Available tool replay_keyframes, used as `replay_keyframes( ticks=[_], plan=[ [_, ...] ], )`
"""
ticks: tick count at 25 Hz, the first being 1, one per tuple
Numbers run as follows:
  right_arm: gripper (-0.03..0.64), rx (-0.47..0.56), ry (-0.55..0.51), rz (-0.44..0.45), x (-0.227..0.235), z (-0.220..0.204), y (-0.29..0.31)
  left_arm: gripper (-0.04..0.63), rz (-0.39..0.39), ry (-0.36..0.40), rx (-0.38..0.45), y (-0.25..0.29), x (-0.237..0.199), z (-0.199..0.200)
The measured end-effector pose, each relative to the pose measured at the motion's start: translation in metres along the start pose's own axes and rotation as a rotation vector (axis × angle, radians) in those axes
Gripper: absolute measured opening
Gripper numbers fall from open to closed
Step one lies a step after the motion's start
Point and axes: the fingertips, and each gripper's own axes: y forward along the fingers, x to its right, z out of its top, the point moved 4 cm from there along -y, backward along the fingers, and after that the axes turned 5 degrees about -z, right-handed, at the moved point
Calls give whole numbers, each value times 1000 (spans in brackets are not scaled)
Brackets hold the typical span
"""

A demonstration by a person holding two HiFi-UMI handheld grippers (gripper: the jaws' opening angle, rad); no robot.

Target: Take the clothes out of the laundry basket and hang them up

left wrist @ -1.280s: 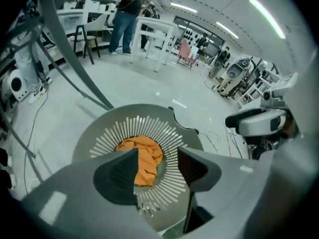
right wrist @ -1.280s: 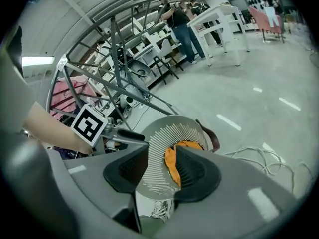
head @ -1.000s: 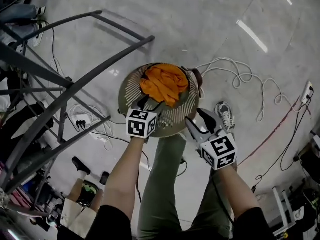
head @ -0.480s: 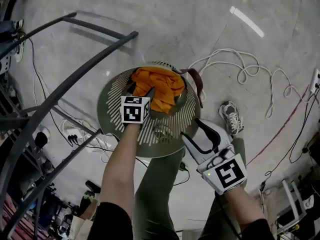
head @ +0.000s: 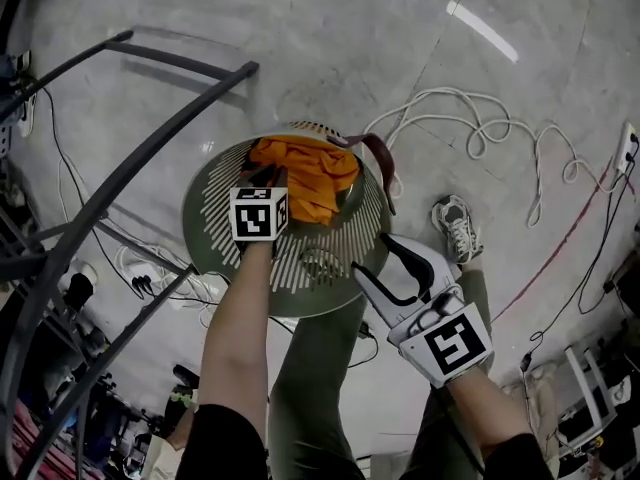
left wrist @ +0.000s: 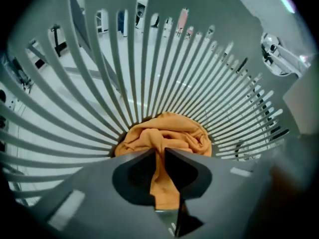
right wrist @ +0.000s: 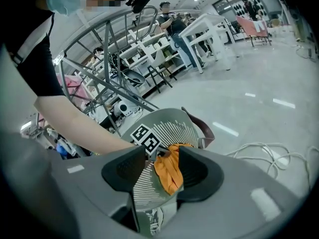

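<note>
The left gripper (head: 268,176) is reaching steeply down into the basket (head: 300,258). Its jaws have just been closing and are pinching a fold of the orange cloth (head: 312,173), standing narrow with the fabric running up through the gap. The rest of the cloth is lying bunched at the bottom of the basket, against the slatted wall. The right gripper (head: 375,256) is hovering outside the basket, just beside its near rim, with its jaws standing wide and gripping nothing; the basket and cloth are only showing beyond them. The basket is sitting on the floor (head: 350,48), a brown handle (head: 380,153) arching at its far rim. A dark rack (head: 120,178) is standing to the left. A white cable (head: 480,138) is lying looped to the right, a shoe (head: 455,226) near it.
</note>
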Motion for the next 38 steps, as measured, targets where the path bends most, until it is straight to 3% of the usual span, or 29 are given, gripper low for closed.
replay_keyframes(
  ticks=[3, 10, 21, 26, 28, 32, 34, 36, 38],
  plan=[
    [198, -29, -1, 11, -5, 6, -7, 54, -21, 13, 46, -36, 23, -2],
    [198, -87, -65, 56, 3, 25, -28, 46, -9, -42, 231, -147, 83, -5],
    [198, -240, -210, 140, 6, 56, -80, 44, 69, 36, 480, -348, 152, 46],
    [198, -250, -285, 174, -7, 81, -93, 44, 93, -68, 637, -448, 167, 78],
    [201, -240, -314, 181, -12, 93, -97, 44, 104, -77, 679, -483, 175, 89],
    [248, -221, -378, 192, -26, 120, -92, 44, 102, -52, 734, -536, 195, 104],
    [307, -201, -417, 184, -33, 137, -85, 44, 91, -28, 741, -555, 204, 109],
    [368, -178, -508, 195, -43, 153, -79, 44, 83, -5, 728, -570, 214, 114],
    [379, -180, -663, 248, -60, 164, -75, 44, 86, 19, 707, -581, 221, 118]
  ],
)
